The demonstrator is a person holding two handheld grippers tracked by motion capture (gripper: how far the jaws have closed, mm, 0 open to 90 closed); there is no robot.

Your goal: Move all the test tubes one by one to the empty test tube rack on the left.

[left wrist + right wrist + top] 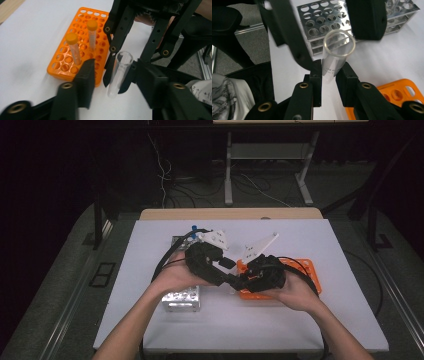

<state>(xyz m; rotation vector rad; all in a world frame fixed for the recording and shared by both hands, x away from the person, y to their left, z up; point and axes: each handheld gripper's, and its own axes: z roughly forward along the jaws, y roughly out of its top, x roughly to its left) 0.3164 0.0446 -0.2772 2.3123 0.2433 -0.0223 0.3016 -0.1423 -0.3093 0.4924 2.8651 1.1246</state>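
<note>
A clear, uncapped tube (338, 53) stands upright between the pads of my right gripper (330, 68), which is shut on its lower part. In the left gripper view the same tube (119, 72) sits between the jaws of my left gripper (113, 72). One pad lies against the tube and the other stands apart, so this gripper is open around it. From above, both grippers meet tip to tip over the table's middle, the left gripper (231, 276) and the right gripper (243, 281) just left of the orange rack (305, 270).
The orange rack (60, 71) holds two tubes with orange caps (71, 38). A metal rack (182, 299) stands near my left forearm, and another metal rack (179, 241) stands farther back on the white table (310, 320). Cables trail from both grippers.
</note>
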